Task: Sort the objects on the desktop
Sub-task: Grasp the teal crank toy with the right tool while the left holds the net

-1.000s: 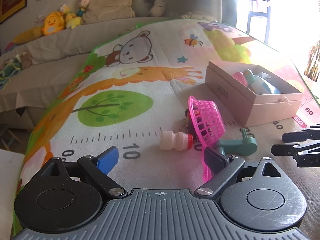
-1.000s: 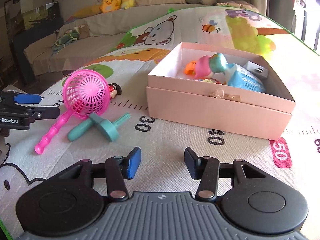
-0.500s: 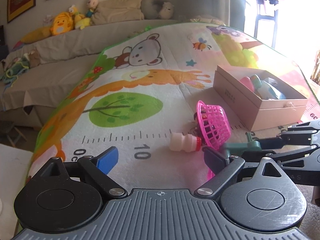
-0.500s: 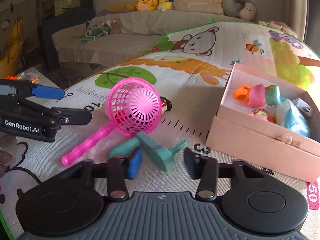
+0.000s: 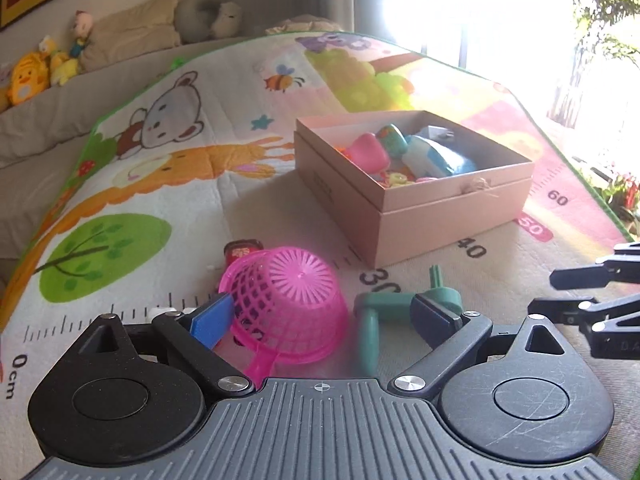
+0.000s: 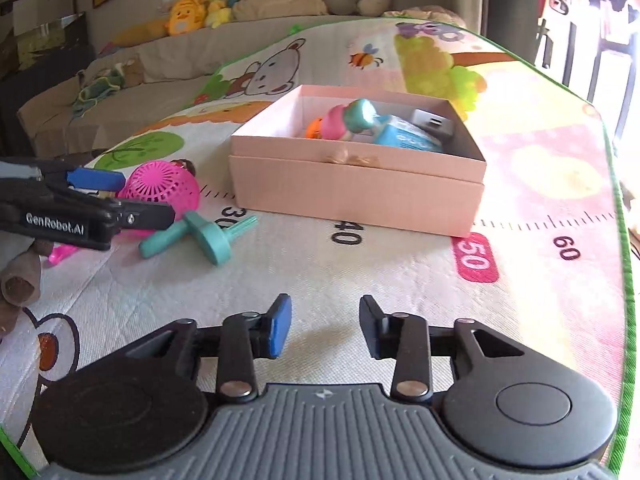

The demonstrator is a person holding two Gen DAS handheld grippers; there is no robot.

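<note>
Left gripper: jaws wide open, nothing gripped. In the left wrist view the pink plastic mesh basket w/ handle lies mouth-down at lower centre, between the blue left pad and the dark right pad; pads do not press on it. The basket handle runs down toward the gripper body. Just right of the basket lies the teal plastic peg toy w/ round disc, partly behind the right pad. A small red toy sits just behind the basket, partly hidden. All items rest on a printed cartoon play mat w/ ruler markings. The open pink cardboard box stands at centre right of that view, holding several items: pink, teal and blue pieces, details unclear. Right gripper: jaws partly open, having just been opening; nothing between them, only bare mat below. In the right wrist view the box occupies upper centre, a grey rectangular device visible in its far right corner. The basket and teal toy lie at centre left of that frame, near the box's left front corner, w/ the left gripper reaching over them from the left edge. Plush toys sit on a beige sofa at upper left, beyond the mat.
</note>
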